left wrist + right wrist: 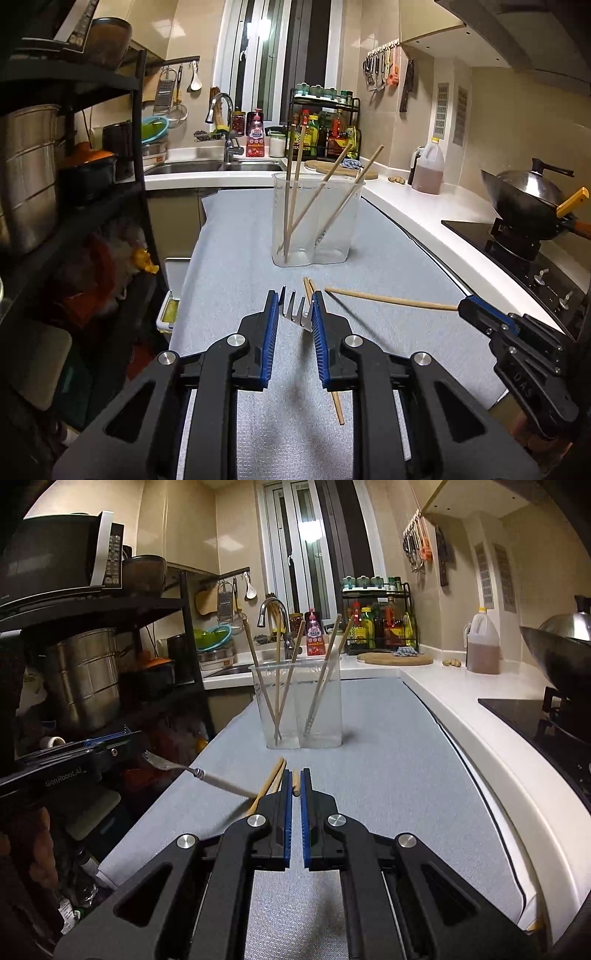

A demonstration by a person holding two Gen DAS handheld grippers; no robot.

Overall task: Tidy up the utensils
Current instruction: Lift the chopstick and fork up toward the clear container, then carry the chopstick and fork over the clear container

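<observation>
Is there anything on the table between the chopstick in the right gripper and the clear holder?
Nothing visible: bare grey mat lies between the chopstick in the right gripper and the clear holder.

**A narrow kitchen under warm light**

Beige tiled walls surround a white L-shaped counter. A window stands behind the steel sink. A black shelf rack fills the left side, a dark stove the right.
</observation>
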